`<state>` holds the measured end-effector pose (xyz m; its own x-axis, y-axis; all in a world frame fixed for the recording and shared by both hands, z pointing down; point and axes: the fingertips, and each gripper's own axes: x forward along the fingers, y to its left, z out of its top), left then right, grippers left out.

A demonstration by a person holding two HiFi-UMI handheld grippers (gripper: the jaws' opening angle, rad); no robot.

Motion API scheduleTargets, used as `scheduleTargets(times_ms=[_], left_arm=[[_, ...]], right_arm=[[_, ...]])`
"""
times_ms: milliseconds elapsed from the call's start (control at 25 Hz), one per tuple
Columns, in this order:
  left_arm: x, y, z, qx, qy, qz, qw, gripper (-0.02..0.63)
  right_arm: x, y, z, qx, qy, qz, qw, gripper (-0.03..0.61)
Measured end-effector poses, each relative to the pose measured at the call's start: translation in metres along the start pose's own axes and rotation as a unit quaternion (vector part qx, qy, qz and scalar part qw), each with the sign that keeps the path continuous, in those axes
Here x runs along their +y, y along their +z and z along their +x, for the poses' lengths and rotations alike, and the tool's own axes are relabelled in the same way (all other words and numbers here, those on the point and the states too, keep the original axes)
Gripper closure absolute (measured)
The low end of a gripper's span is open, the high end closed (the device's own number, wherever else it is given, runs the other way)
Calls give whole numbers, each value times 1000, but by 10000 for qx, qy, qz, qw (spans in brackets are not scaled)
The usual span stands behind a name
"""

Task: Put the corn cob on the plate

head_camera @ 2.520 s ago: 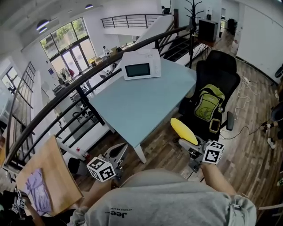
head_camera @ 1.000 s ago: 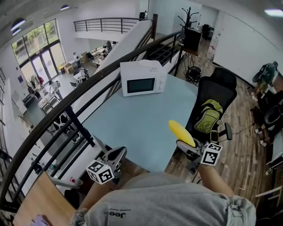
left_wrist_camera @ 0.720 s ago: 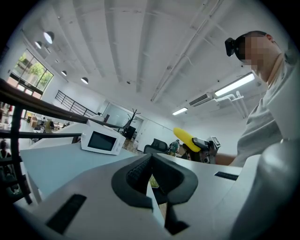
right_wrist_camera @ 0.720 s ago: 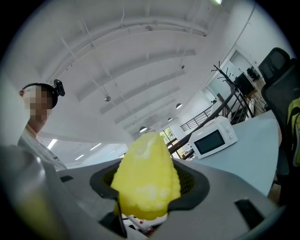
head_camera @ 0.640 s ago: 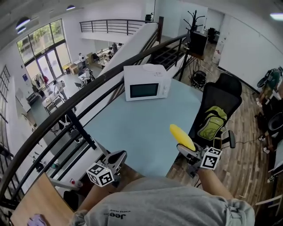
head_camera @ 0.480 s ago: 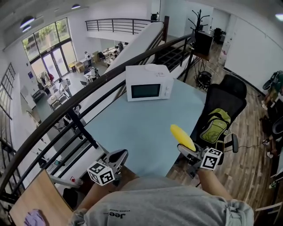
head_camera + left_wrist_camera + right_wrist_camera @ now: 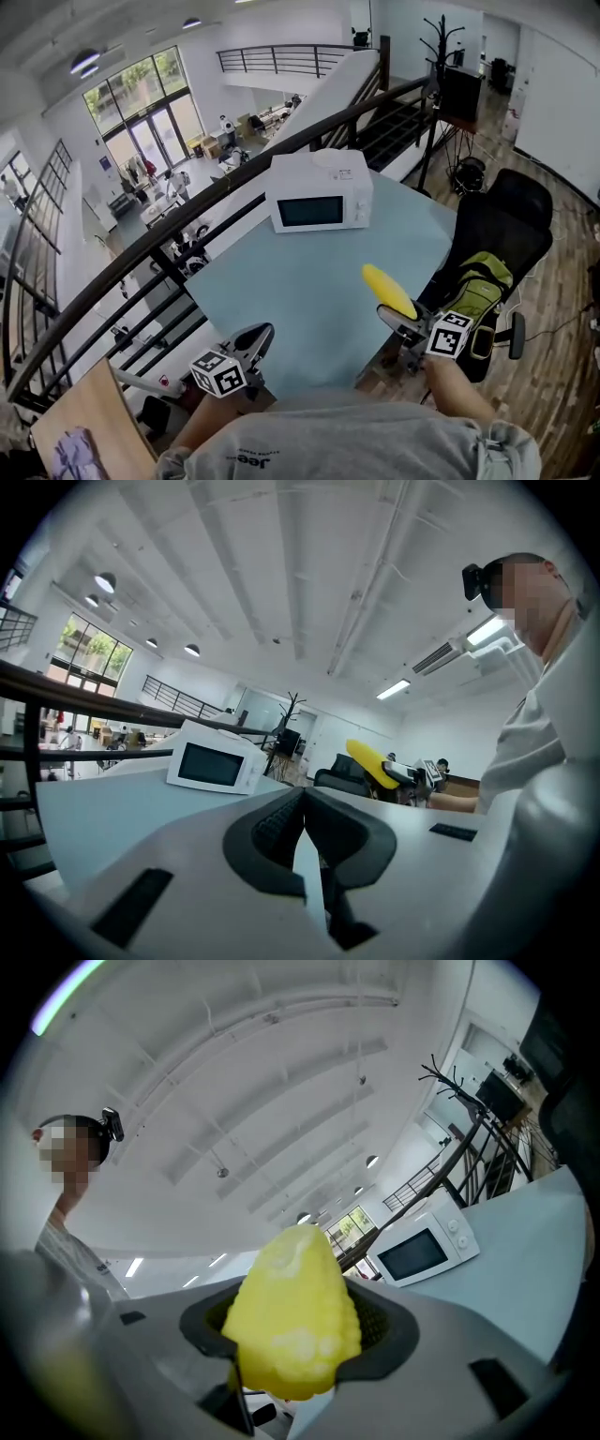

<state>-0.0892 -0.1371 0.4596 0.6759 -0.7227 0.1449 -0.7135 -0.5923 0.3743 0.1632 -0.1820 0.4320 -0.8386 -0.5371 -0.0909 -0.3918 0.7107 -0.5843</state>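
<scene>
In the right gripper (image 7: 397, 317), a yellow corn cob (image 7: 388, 290): pinched by its thick end between the dark ribbed pads, jaws spread wide around it, tapered tip jutting up and forward past them. Held in the air, touching no surface; in the head view seen against the near right edge of the pale blue worktop (image 7: 300, 281). In the right gripper view, filling the gap between the jaws, kernels plain to see.

Left gripper (image 7: 255, 339) low at the left, by the worktop's near corner, well apart from the right one. Jaws pressed together along their whole length in the left gripper view, nothing between them. Marker cube (image 7: 218, 373) behind those jaws; a second marker cube (image 7: 449, 335) behind the right gripper.

On the worktop's far end, a white microwave (image 7: 319, 192), door shut, dark window facing this way. Well apart from both grippers.

Just beyond the worktop's left side, a dark handrail (image 7: 187, 220) on black posts, running diagonally across the head view, with a lower hall and tall windows past it. To the right of the worktop, a black office chair (image 7: 511, 220) with a green backpack (image 7: 483, 281) on its seat, standing on wooden flooring (image 7: 562, 375). Farther back, a black coat stand (image 7: 448, 28).

At the bottom of the head view, a grey shirt (image 7: 347, 445) and both forearms reaching forward to the grippers. In the lower left corner, a wooden tabletop (image 7: 103, 412) with a purple cloth (image 7: 73, 455) on it.
</scene>
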Motion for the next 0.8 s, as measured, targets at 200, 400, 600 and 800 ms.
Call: scheduleTargets(times_ms=[200, 400, 600, 800], left_arm=[[-4, 8, 41, 98, 199, 160, 9996, 595], [25, 27, 69, 221, 281, 326, 9988, 595], [74, 57, 103, 214, 14, 437, 9988, 595], [147, 91, 153, 172, -345, 503, 9980, 595]], right_arm=[[-49, 23, -1, 225, 4, -105, 9997, 324], [-87, 48, 22, 202, -110, -307, 9993, 324], [-119, 67, 66, 215, -395, -656, 9968, 324], [-170, 85, 132, 362, -933, -940, 9905, 324]])
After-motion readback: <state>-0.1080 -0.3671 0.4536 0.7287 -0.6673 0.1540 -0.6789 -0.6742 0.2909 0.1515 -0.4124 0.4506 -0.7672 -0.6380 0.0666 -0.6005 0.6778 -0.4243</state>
